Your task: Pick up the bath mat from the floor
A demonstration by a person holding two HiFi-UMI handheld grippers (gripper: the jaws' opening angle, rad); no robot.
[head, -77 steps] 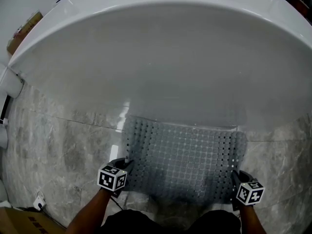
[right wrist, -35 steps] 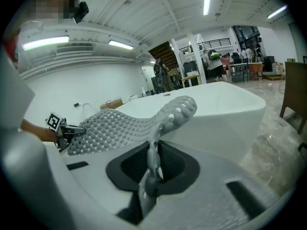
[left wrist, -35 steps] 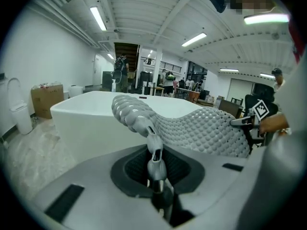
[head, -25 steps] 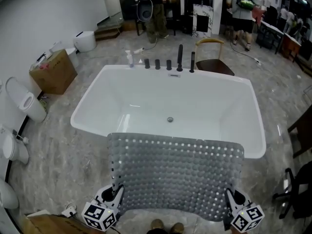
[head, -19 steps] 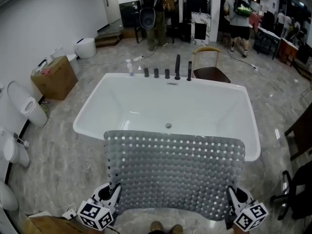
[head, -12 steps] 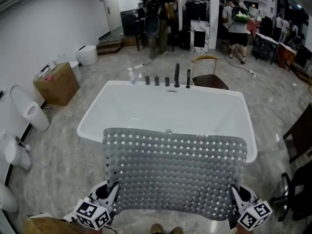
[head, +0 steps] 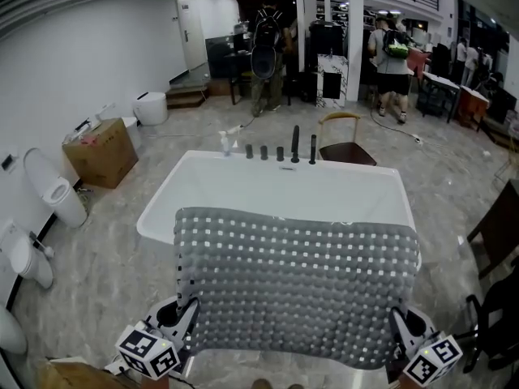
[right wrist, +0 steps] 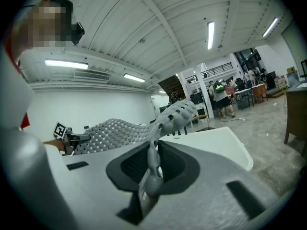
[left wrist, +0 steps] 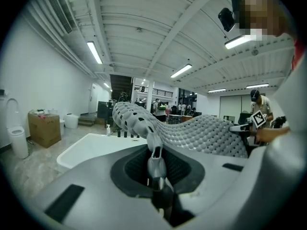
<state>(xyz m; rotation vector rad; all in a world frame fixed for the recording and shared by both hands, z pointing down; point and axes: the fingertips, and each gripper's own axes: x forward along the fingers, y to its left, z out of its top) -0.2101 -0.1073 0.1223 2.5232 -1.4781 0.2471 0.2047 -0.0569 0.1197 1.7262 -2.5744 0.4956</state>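
The bath mat (head: 296, 282) is grey rubber, full of small holes, and hangs spread out flat in the air between my two grippers, off the floor. My left gripper (head: 182, 318) is shut on its near left corner, and my right gripper (head: 403, 327) is shut on its near right corner. In the left gripper view the mat (left wrist: 201, 133) runs away from the left gripper (left wrist: 156, 159), a pinched fold standing between the jaws. The right gripper view shows the same for the mat (right wrist: 120, 131) and the right gripper (right wrist: 152, 164). The mat's far edge overlaps the near rim of the white bathtub (head: 276, 189).
Black taps (head: 280, 151) stand on the tub's far rim, with a chair (head: 345, 148) behind them. A cardboard box (head: 101, 152) and toilets (head: 57, 193) line the left wall. People (head: 268, 47) stand at the back of the room. Marble floor (head: 105, 258) surrounds the tub.
The mat has come up from the floor beside the tub and is now held high and spread out. Over the last second it rose a little more and the view tilted up.
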